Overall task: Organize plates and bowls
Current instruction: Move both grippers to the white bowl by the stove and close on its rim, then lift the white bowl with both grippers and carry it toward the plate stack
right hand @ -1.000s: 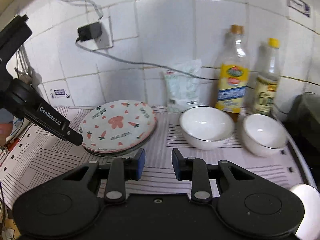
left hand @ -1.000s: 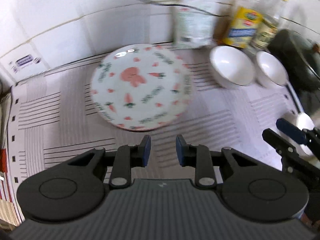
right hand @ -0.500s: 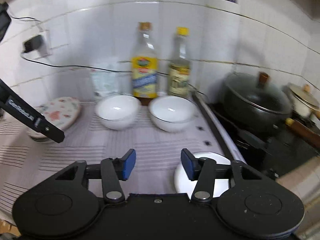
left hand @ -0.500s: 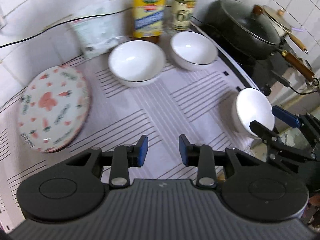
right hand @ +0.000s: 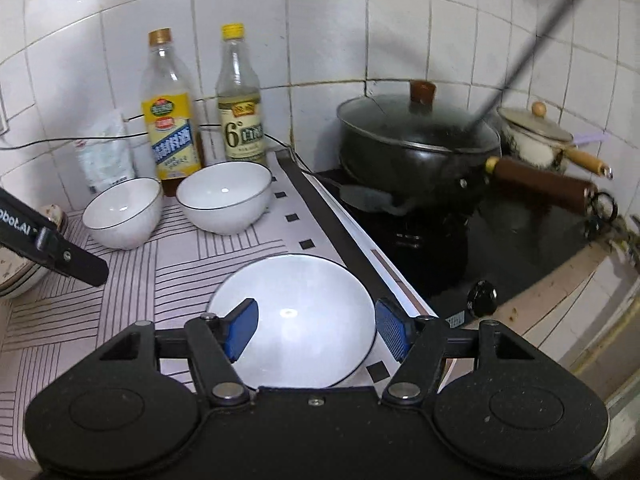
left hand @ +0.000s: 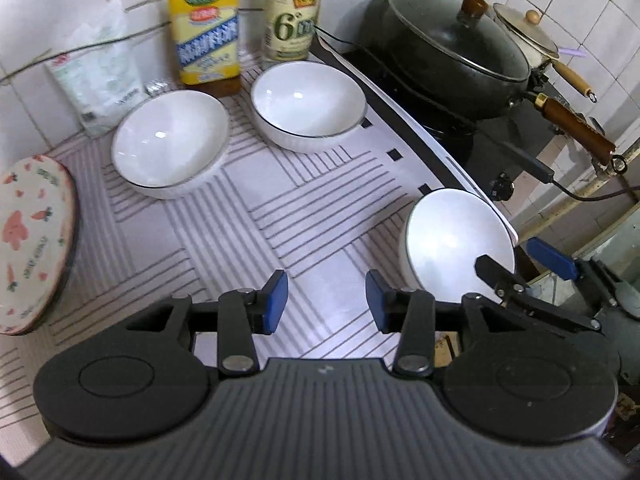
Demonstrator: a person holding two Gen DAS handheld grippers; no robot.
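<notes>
Soft even indoor light, small glare spots inside the white bowls [left hand: 170, 144], sheen on the wall tiles [right hand: 328, 28], strong fisheye bending and dark corners, carrot-print plate [left hand: 32, 240] blurred at the left edge, dim shadow around the black wok [right hand: 416, 148].

Left tongs [left hand: 326, 301] parted, empty (level); right tongs [right hand: 316, 330] spread wider, empty.

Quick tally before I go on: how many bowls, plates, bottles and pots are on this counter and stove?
White bowls: 3
Carrot-print plate stack: 1, number of plates unclear
Bottles: 2
Lidded pots: 2
Total: 8
</notes>
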